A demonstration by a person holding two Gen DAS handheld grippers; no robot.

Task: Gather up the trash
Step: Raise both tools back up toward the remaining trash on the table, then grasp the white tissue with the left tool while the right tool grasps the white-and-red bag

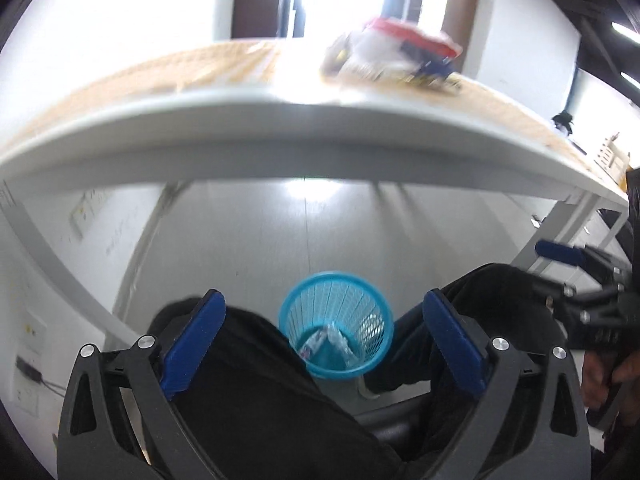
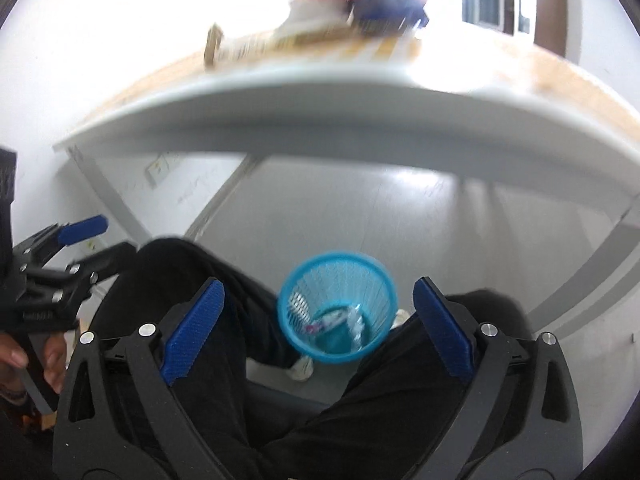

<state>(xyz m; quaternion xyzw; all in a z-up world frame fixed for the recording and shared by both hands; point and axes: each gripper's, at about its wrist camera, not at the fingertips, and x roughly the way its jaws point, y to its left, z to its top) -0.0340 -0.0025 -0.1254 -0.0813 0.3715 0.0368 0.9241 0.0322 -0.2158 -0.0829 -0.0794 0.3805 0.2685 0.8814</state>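
Note:
A blue mesh wastebasket (image 1: 336, 324) stands on the floor between the person's legs; it also shows in the right wrist view (image 2: 337, 306). Crumpled clear plastic and wrappers (image 1: 334, 342) lie inside it, seen too from the right wrist (image 2: 340, 322). My left gripper (image 1: 324, 340) is open and empty above the basket. My right gripper (image 2: 320, 326) is open and empty above it too. A blurred pile of trash (image 1: 394, 54) with red, white and blue packaging lies on the table top; the right wrist view shows this pile (image 2: 356, 12) as well.
The white-edged wooden table (image 1: 280, 128) spans both views above the basket. The person's black-trousered legs (image 1: 256, 380) flank the basket. White table legs (image 1: 44, 264) slant at the left. The right gripper (image 1: 580, 280) shows at the left view's edge.

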